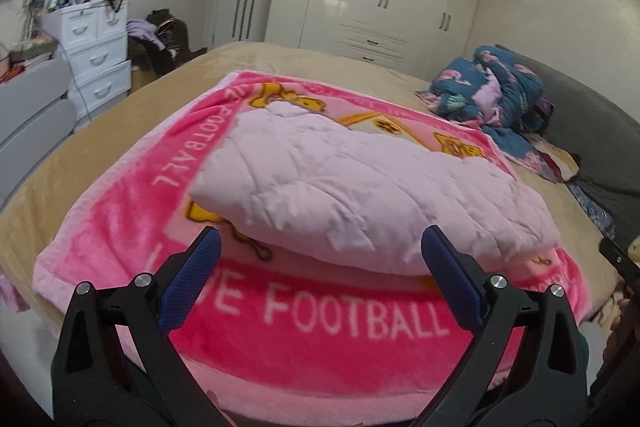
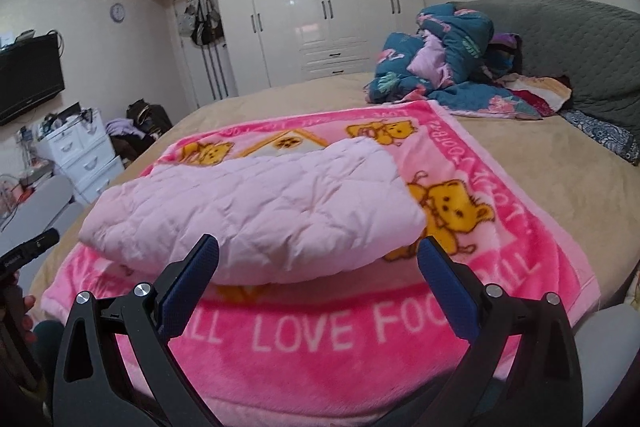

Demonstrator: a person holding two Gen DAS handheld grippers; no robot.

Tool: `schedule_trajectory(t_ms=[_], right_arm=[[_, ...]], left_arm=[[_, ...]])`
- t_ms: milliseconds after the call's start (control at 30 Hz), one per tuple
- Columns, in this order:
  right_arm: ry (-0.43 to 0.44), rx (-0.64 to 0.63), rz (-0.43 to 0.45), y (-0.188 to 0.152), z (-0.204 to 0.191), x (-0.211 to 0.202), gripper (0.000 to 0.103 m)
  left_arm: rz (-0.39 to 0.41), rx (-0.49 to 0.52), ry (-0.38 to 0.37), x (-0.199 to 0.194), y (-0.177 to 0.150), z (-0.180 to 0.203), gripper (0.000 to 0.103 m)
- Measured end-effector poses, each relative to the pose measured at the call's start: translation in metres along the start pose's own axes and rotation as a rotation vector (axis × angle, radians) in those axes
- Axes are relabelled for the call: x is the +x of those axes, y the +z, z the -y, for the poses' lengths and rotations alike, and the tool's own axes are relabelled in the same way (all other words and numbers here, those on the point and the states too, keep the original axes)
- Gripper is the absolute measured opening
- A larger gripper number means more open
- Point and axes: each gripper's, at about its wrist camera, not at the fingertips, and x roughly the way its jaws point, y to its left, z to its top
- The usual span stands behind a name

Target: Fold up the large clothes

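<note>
folded pale pink quilted garment (image 1: 360, 187) lying on pink blanket (image 1: 120, 227).
left gripper (image 1: 320, 251) and right gripper (image 2: 318, 255) hovering wide open, gripping nothing; teal bedding heap (image 2: 440, 67) sitting beyond.

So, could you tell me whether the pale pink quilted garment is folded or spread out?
Folded: the pale pink quilted garment lies as a thick, compact bundle with doubled edges.

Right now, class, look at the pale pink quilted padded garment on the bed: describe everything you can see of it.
The pale pink quilted padded garment looks soft and puffy, with stitched diamond lines and light creases. It lies folded into a thick, roughly rectangular bundle, flat on the bright pink fleece blanket with yellow bears, which alone touches it. No sleeves, collar or fastening show. The left gripper and right gripper stand open just short of its near edge, not touching.
</note>
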Motion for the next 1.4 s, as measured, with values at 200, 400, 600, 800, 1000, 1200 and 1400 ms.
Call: schedule_trajectory(t_ms=[200, 400, 600, 800, 1000, 1200, 1400], right_arm=[[0.006, -0.034, -0.012, -0.013, -0.022, -0.007, 0.099], [0.017, -0.07, -0.054, -0.025, -0.038, -0.005, 0.099], [0.075, -0.092, -0.081, -0.037, -0.057, 0.001, 0.099], [0.107, -0.092, -0.108, -0.043, -0.068, 0.008, 0.099], [0.113, -0.094, -0.113, -0.044, -0.07, 0.009, 0.099], [0.109, -0.096, -0.111, -0.044, -0.07, 0.009, 0.099], [0.108, -0.096, -0.113, -0.044, -0.071, 0.009, 0.099]], left_arm=[[-0.021, 0.041, -0.038, -0.002, -0.015, 0.022, 0.094], [-0.029, 0.066, -0.055, -0.001, -0.027, 0.039, 0.094], [-0.049, 0.096, -0.058, 0.003, -0.033, 0.051, 0.094], [-0.053, 0.124, -0.047, 0.004, -0.037, 0.056, 0.094], [-0.066, 0.133, -0.043, 0.007, -0.04, 0.059, 0.094], [-0.069, 0.141, -0.022, 0.008, -0.042, 0.06, 0.094], [-0.068, 0.139, -0.016, 0.008, -0.042, 0.059, 0.094]])
